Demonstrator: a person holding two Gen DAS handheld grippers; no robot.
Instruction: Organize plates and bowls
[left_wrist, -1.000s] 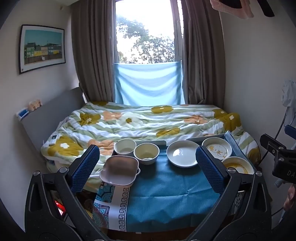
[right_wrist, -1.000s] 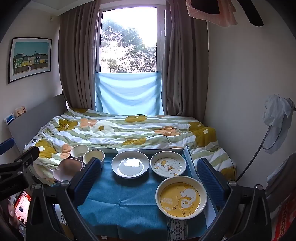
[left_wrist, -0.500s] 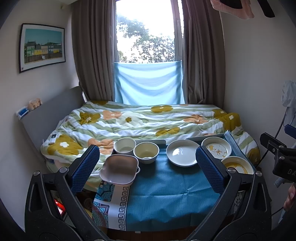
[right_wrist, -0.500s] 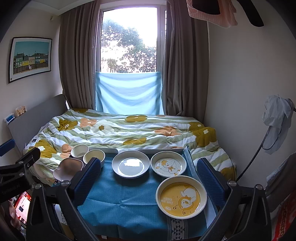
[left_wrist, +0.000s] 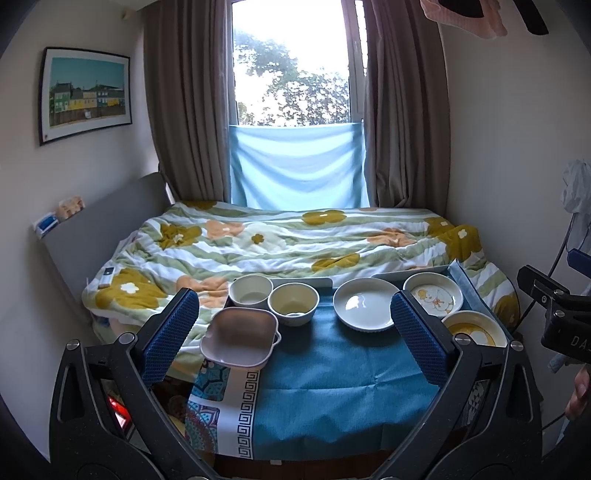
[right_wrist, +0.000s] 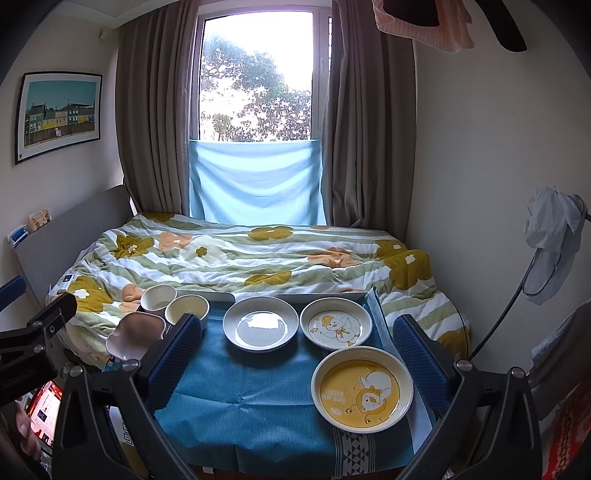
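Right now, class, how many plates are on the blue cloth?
3: plain white round plate at centre back, white duck-print plate to its right, yellow cartoon plate nearest at right. None seems hidden.

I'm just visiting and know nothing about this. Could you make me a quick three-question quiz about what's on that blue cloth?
1. True or false: the left tongs and right tongs are both open and hold nothing.
2. How many dishes sit on the blue cloth?
3. Which dish lies nearest the right tongs? A) white plate B) yellow plate C) pink square bowl

Key: 1 true; 2 six; 3 B
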